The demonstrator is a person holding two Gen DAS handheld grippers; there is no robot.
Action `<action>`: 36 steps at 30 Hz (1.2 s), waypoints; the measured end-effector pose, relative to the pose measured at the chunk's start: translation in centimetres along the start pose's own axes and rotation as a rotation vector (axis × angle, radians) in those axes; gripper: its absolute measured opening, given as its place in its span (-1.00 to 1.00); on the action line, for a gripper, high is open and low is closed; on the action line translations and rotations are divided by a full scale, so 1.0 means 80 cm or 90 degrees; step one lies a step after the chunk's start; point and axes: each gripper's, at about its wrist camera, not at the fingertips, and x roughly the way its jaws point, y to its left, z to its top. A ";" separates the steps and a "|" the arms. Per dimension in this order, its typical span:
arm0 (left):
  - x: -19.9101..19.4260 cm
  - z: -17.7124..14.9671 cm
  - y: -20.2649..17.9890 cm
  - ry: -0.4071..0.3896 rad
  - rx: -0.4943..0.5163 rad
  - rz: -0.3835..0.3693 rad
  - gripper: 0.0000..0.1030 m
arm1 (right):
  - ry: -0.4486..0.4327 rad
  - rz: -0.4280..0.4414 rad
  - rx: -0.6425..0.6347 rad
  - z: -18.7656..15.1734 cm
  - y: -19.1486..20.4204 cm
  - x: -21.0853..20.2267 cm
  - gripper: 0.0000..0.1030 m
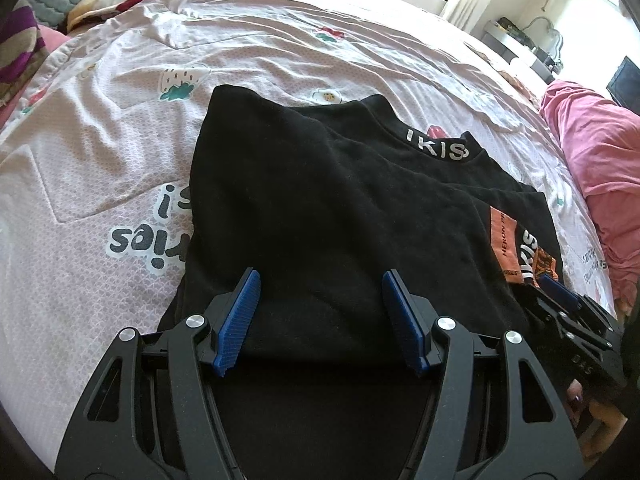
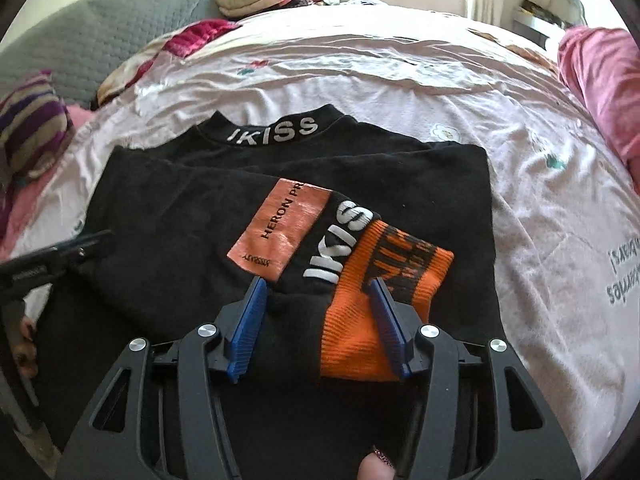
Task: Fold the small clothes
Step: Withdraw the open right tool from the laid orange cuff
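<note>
Bed first: pink printed sheet, a bit rumpled, pink blanket bunched along the right edge. The black top lies mid-bed toward the near edge, sleeves already folded in, collar pointing at the far edge. Orange cuff sits on top near the right side. Looks like soft, light knit, so it'll sag and slide if lifted from one spot; I'd pinch the near hem at both corners. Left gripper hangs released over the black cloth, right gripper spread too, straddling the cuff without squeezing it.
</note>
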 end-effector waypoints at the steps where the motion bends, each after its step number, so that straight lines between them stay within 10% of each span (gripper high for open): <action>1: -0.001 0.000 -0.001 0.000 -0.001 0.001 0.08 | -0.004 0.004 0.006 -0.002 -0.001 -0.004 0.09; 18: -0.025 -0.007 -0.013 -0.018 -0.006 -0.003 0.45 | -0.063 0.002 0.072 -0.019 -0.025 -0.059 0.81; 36: -0.080 -0.019 -0.019 -0.068 0.013 0.007 0.81 | -0.104 0.012 0.064 -0.020 -0.021 -0.099 0.86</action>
